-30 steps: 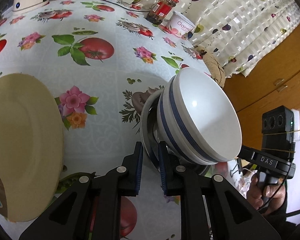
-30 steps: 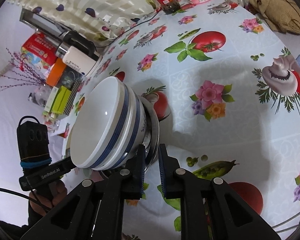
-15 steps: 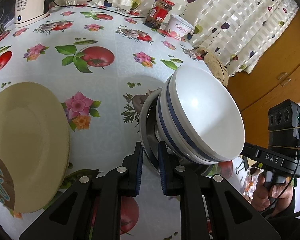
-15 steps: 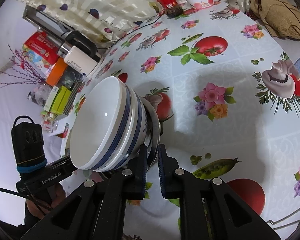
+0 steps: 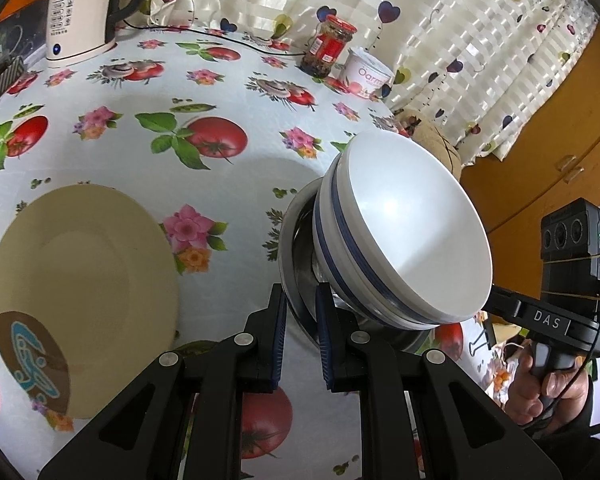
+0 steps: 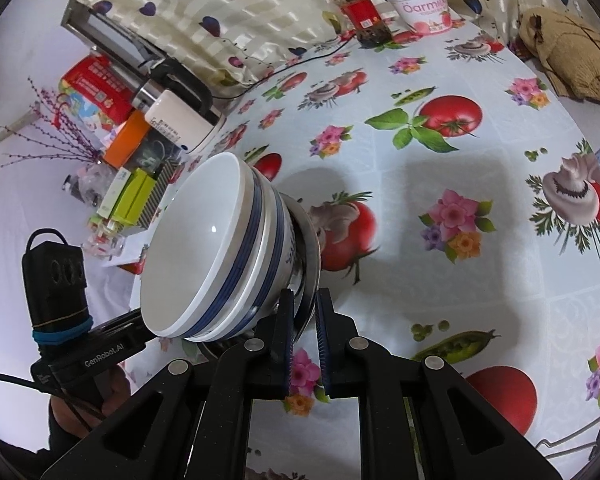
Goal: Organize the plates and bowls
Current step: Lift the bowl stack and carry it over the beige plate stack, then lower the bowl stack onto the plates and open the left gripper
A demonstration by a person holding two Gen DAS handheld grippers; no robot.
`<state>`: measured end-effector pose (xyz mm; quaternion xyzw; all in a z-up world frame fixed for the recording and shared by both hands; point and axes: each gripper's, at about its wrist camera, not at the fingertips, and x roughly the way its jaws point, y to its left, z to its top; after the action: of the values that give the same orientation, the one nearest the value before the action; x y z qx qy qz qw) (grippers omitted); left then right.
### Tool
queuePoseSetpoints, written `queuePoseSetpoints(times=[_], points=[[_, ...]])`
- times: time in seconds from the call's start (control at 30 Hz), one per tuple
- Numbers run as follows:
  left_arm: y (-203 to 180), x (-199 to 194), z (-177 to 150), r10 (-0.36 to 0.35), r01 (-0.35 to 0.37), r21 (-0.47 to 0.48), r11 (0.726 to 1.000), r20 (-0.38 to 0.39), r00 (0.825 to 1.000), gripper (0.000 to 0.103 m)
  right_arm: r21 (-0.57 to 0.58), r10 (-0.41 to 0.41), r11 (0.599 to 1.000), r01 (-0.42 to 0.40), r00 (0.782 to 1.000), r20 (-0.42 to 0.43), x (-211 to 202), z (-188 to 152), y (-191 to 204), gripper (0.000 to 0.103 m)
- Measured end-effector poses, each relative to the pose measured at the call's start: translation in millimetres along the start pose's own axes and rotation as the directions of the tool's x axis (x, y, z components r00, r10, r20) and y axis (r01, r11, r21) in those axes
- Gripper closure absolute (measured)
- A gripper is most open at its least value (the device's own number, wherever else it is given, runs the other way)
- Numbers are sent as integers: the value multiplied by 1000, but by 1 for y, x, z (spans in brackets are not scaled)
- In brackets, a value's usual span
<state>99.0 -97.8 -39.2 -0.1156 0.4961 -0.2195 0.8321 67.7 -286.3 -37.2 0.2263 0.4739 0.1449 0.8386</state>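
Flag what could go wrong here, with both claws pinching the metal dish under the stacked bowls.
1. The white bowls only sit loose in the metal dish; any tilt could slide them out.
2. The left claw and right claw pinch only the thin rim at opposite edges; uneven lifting could make it slip.
3. Setting down near the yellow plate risks a knock.

Left gripper [image 5: 301, 340] clamped on steel bowl [image 5: 296, 264] rim; stacked white blue-banded bowls [image 5: 404, 236] nested inside, tilted. Beige plate [image 5: 84, 280] on floral tablecloth [image 5: 228, 80]. Kettle [image 5: 80, 12], jar [image 5: 328, 46], yogurt tub [image 5: 366, 76] at far edge.
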Motion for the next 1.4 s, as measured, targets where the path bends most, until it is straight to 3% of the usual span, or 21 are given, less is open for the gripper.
queuePoseSetpoints(times=[0.83, 1.4], points=[[64, -60, 4, 99, -86, -120, 989, 105, 989, 88, -134, 69, 988, -77, 996, -64, 44, 22, 77, 92], [119, -81, -8, 182, -154, -218, 964, 116, 976, 89, -194, 106, 972, -136, 982, -155, 100, 25, 124, 92]])
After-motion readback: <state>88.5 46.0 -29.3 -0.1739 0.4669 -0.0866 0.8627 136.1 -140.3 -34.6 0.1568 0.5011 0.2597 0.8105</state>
